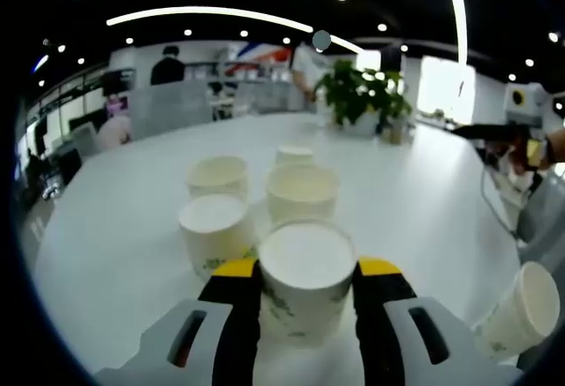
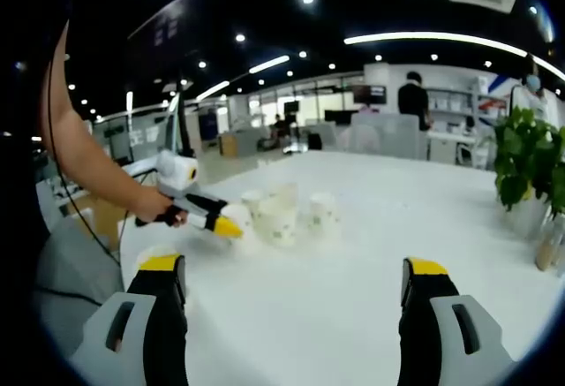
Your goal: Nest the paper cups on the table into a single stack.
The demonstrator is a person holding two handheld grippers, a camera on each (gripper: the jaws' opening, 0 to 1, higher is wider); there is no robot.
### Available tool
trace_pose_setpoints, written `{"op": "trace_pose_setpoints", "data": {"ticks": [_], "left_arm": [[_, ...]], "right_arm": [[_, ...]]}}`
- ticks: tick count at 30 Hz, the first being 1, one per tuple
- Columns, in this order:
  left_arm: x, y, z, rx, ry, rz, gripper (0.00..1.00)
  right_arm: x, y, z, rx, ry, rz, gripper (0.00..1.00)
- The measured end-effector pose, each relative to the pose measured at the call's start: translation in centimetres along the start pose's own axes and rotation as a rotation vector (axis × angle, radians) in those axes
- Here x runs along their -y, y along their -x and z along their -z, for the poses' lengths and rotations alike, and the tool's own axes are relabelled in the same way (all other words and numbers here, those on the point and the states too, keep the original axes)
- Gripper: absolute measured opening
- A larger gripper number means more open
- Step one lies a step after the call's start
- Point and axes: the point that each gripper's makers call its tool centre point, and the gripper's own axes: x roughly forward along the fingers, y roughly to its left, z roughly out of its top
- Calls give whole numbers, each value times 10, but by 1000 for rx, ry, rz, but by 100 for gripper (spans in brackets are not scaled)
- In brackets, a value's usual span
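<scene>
White paper cups stand grouped on the white table (image 1: 132, 227). The nearest cup (image 1: 305, 258) sits upright between the yellow-tipped jaws of my left gripper (image 1: 305, 269), which press its sides. Behind it stand several more cups, the closest ones at the left (image 1: 214, 227) and just beyond (image 1: 303, 190). One cup (image 1: 521, 311) lies tilted at the lower right. In the right gripper view, my right gripper (image 2: 296, 267) is wide open with nothing in it, well short of the cup cluster (image 2: 278, 216). There the left gripper (image 2: 212, 220), held by a hand, touches the cluster.
A potted plant (image 1: 362, 90) stands at the table's far side and also appears as a plant (image 2: 530, 161) at the right. The right gripper (image 1: 485, 130) hovers at the far right, held by a hand. Desks and a person (image 2: 413, 94) are in the background.
</scene>
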Motion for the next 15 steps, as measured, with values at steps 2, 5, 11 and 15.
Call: {"op": "trace_pose_setpoints", "data": {"ticks": [2, 5, 11, 15], "left_arm": [[2, 3, 0, 3, 7, 6, 39], [1, 7, 0, 3, -4, 7, 38], [-1, 18, -4, -1, 17, 20, 38], [-2, 24, -3, -16, 22, 32, 38]], "right_arm": [[-1, -1, -1, 3, 1, 0, 100], [-2, -1, -2, 8, 1, -3, 100], [-6, -4, -4, 11, 1, -6, 100], [-8, -5, -4, 8, 6, -12, 100]]}}
